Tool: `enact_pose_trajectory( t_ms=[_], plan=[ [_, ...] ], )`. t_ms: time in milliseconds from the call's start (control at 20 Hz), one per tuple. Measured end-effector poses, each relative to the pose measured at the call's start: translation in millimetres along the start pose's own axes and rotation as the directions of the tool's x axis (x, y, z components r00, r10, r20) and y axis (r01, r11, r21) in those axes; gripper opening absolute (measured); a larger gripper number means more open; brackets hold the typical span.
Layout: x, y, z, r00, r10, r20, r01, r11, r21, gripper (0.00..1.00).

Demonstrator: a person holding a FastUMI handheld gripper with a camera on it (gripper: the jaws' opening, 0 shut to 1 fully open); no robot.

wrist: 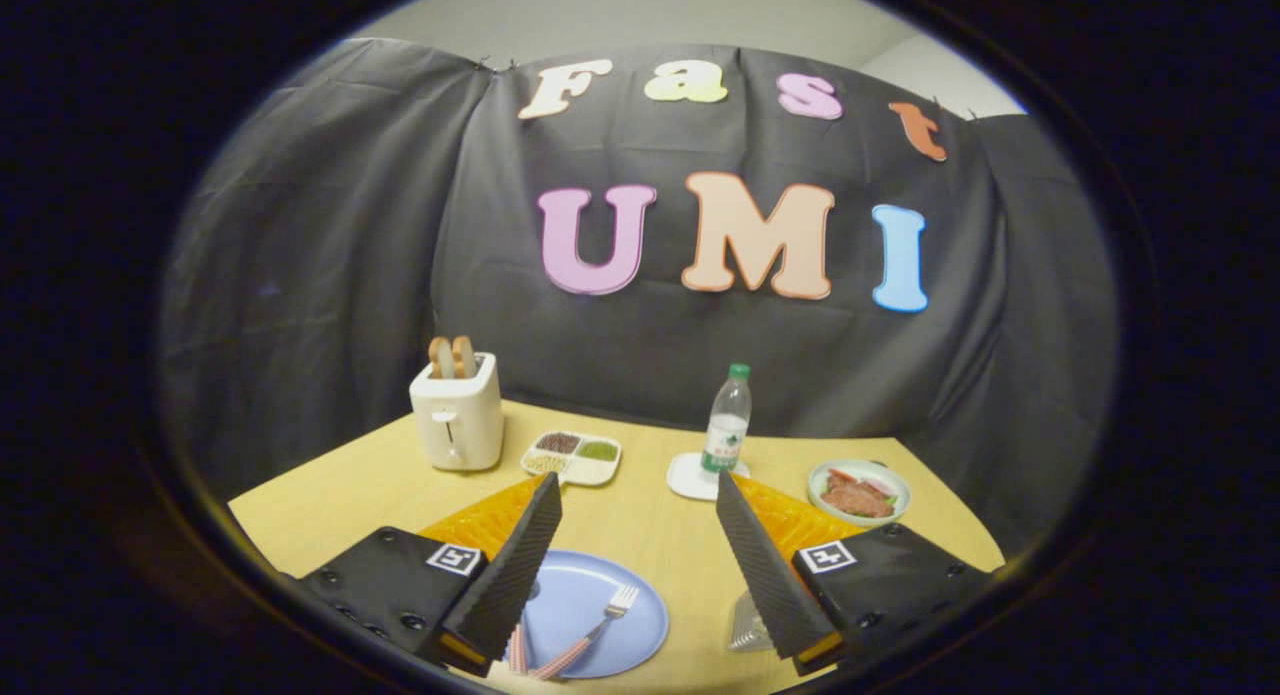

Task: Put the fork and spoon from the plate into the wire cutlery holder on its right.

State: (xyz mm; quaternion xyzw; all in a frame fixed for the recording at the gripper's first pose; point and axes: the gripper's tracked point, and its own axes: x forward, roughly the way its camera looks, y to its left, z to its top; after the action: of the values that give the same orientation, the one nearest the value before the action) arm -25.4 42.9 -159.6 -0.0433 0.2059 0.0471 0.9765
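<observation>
Gripper view, L to R. Toaster (457, 413) is standing at far-left back of the table (330, 495), w/ 2 bread slices (452, 357) sticking up from its slots. Just R of it, a 4-compartment dish (572, 457) is holding different fillings per section.

Gripper (636, 575) is hovering above the table w/ fingers spread wide, nothing between them. L finger (505, 580) is overlapping the L rim of the blue plate (630, 625), which is sitting near the front, between the 2 fingers but closer to the L one. Fork (590, 635) is lying on the plate, tines pointing away toward back-right, striped handle toward the L fingertip. A 2nd striped handle (517, 650) is showing beside it at the L fingertip; prob. the spoon, bowl end hidden, cannot tell for sure.

Beyond the fingers, center-right: water bottle (727, 420) is standing upright on a white coaster (690, 478). By the R finger (765, 575), a clear/wire-ish object (745, 625) is peeking out just inside it on the table; too hidden to tell if it is the cutlery holder. Far R: a bowl (858, 491) is holding food.
</observation>
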Motion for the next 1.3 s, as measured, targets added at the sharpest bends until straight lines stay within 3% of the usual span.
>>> enact_pose_trajectory(
  t_ms=[350, 800, 1050, 1300],
  plan=[
    [4, 12, -82, 0.979, 0.036, -0.2, -0.041, 0.999, -0.022, 0.99],
    [-1, 19, -161, 0.904, 0.053, -0.425, -0.055, 0.998, 0.006, 0.99],
    [-5, 26, -180, 0.874, 0.072, -0.48, -0.082, 0.997, 0.0, 0.86],
    [-6, 29, -188, 0.855, 0.071, -0.514, -0.093, 0.995, -0.018, 0.62]
  ],
)
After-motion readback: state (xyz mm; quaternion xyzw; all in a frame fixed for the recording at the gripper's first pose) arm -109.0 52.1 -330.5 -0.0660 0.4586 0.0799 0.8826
